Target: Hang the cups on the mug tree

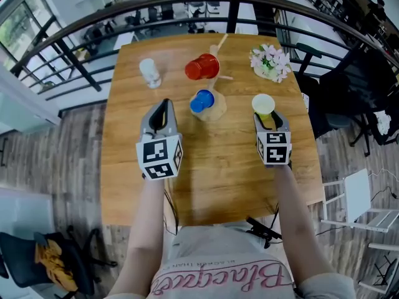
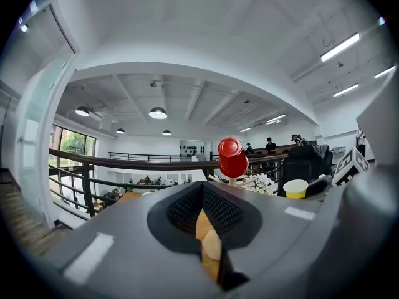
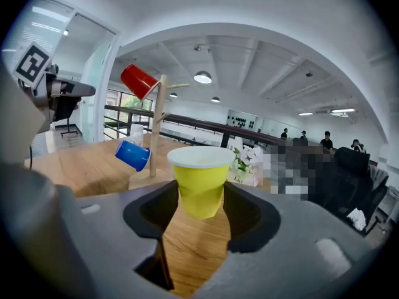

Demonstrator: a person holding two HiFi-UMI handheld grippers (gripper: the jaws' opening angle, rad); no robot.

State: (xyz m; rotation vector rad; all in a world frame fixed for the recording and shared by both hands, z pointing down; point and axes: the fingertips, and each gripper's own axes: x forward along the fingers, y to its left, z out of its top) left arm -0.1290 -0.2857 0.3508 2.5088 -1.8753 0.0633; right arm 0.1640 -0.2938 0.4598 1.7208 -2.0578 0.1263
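A wooden mug tree (image 1: 217, 72) stands at the table's far middle, with a red cup (image 1: 201, 66) hung high on it and a blue cup (image 1: 202, 101) lower down. My right gripper (image 1: 265, 114) is shut on a yellow cup (image 1: 263, 104), upright and lifted off the table, to the right of the tree. In the right gripper view the yellow cup (image 3: 199, 182) sits between the pads, and the tree (image 3: 156, 126) stands to its left. My left gripper (image 1: 164, 106) is shut and empty, left of the tree. The left gripper view shows the red cup (image 2: 232, 157) ahead.
A clear cup (image 1: 149, 72) stands at the table's far left. A pot of pink and white flowers (image 1: 270, 62) sits at the far right. The wooden table (image 1: 212, 173) ends at a black railing (image 1: 156, 8) behind. A dark office chair (image 1: 349, 92) is at the right.
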